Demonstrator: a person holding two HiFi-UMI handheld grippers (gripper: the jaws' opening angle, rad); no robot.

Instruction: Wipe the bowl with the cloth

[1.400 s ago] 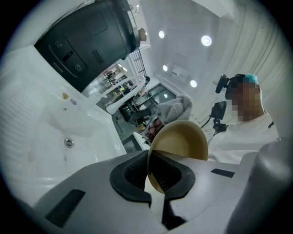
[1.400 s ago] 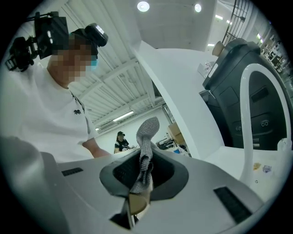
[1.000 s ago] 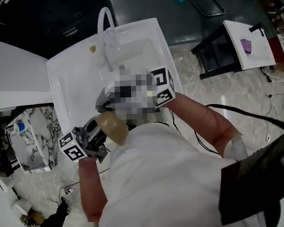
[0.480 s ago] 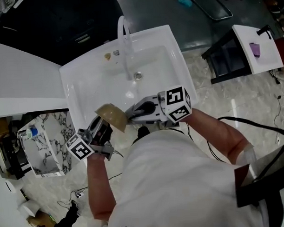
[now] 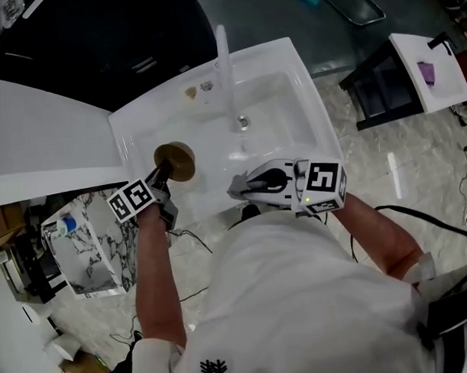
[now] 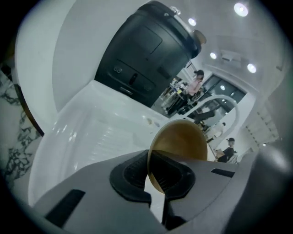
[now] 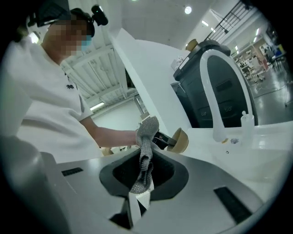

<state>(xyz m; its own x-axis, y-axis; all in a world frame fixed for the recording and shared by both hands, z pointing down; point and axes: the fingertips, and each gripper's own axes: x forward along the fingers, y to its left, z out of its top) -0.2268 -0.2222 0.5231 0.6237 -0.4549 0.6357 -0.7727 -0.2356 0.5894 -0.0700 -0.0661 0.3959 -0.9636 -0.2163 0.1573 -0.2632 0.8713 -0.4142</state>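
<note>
Head view: the left tool (image 5: 161, 179) holds the tan bowl (image 5: 175, 161) over the left side of the white sink (image 5: 284, 111). The right tool (image 5: 241, 188) is at its near rim. Left gripper view: the jaws are clamped on the bowl's rim. Right gripper view: the jaws pinch the grey cloth (image 7: 146, 141) (it stands up between them).

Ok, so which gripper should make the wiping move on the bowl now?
Right. The right gripper has its jaws shut on the cloth, apart from the bowl. The left gripper grips that bowl by its rim over the sink, so it is better placed to hold it steady.
</note>
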